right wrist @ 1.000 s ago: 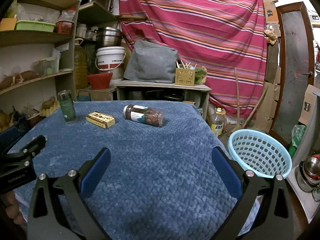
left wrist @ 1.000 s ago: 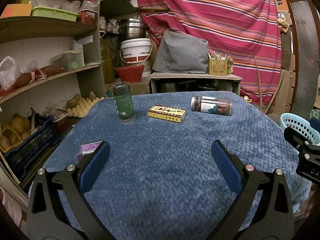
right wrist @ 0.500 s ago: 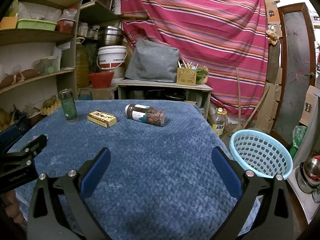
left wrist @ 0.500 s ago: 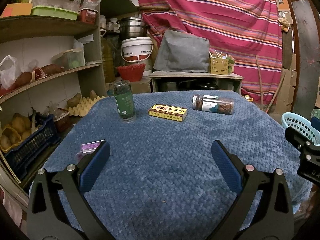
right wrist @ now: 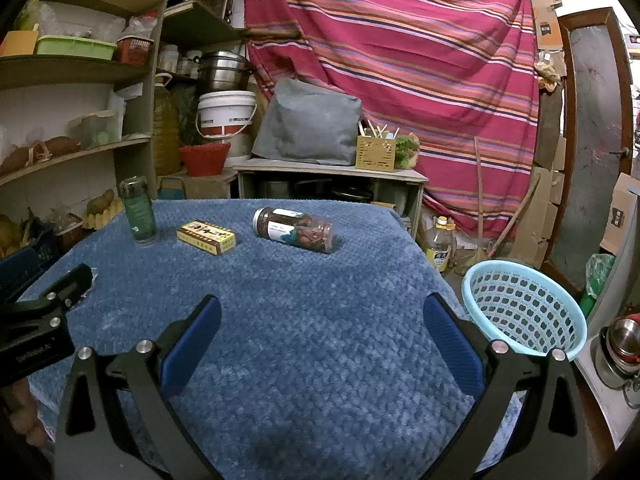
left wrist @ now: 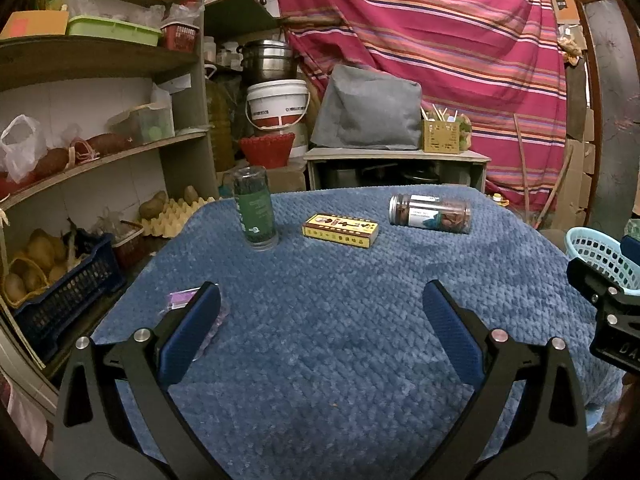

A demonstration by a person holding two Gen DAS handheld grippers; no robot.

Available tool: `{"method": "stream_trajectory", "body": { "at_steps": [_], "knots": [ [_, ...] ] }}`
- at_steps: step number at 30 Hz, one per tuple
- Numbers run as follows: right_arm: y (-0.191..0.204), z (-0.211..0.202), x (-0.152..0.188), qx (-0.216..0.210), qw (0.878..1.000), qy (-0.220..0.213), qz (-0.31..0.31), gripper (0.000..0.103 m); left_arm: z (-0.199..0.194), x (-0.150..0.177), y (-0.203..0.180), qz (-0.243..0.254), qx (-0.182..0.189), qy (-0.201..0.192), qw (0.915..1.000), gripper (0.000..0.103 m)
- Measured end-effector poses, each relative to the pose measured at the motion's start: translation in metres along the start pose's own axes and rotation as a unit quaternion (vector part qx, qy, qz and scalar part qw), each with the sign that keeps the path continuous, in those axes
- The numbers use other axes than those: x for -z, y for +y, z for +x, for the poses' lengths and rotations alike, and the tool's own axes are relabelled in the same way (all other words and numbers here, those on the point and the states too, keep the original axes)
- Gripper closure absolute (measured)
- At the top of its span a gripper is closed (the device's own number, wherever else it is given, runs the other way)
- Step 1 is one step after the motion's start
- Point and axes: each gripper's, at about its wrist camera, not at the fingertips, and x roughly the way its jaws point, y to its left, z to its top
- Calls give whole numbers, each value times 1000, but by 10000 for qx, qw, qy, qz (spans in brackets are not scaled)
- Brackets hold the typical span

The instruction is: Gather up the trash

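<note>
Both grippers, left gripper (left wrist: 320, 320) and right gripper (right wrist: 320, 320), hover with jaws spread wide, holding nothing. On the blue surface (right wrist: 320, 300): upright green bottle (left wrist: 255, 210), yellow box (left wrist: 340, 230), jar on its side (right wrist: 294, 230). Basket (right wrist: 524, 308) sits just off the right edge.

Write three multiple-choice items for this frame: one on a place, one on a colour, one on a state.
1. Where is the basket?
A. on the table
B. beside the table's right edge, lower than its top
C. on a shelf

2. What colour is the flat box?
A. yellow
B. white
C. red

3. How is the jar with the brown contents?
A. upright
B. held in a gripper
C. lying on its side

Answers:
1. B, its rim shows below the blue table cover.
2. A, yellow sides show in both views.
3. C, it lies flat, and the left gripper and right gripper are both open and empty.
</note>
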Motion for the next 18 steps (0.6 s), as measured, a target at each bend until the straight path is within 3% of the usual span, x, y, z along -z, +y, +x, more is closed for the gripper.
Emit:
{"method": "stream_trajectory", "body": {
  "at_steps": [18],
  "knots": [
    [2, 0, 0, -2, 10000, -4, -14, 4, -3, -4, 0, -4, -1, -38, 10000, 5]
  ]
}}
